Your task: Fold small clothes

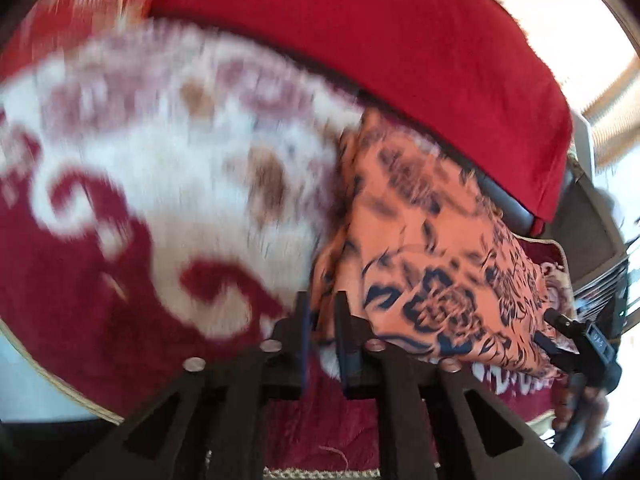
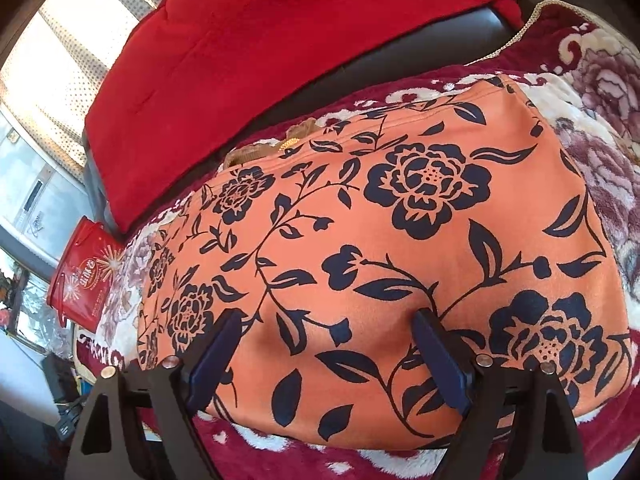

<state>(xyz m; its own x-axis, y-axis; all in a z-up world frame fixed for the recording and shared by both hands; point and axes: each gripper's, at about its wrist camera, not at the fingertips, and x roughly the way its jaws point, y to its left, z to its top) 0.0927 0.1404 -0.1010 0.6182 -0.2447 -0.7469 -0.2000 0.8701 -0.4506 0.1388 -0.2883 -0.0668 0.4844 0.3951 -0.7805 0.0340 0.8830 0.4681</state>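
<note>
An orange garment with a dark navy flower print lies folded flat on a plush blanket. My right gripper is over its near part, jaws spread wide, fingertips resting on the cloth and nothing pinched between them. In the blurred left wrist view the same garment lies to the right. Its left edge runs up between the narrow jaws of my left gripper, which is shut on that bunched edge.
The garment rests on a red and white flowered blanket. A plain red cushion lies behind it. A red tin stands off the left side. A tan cloth peeks out behind the garment.
</note>
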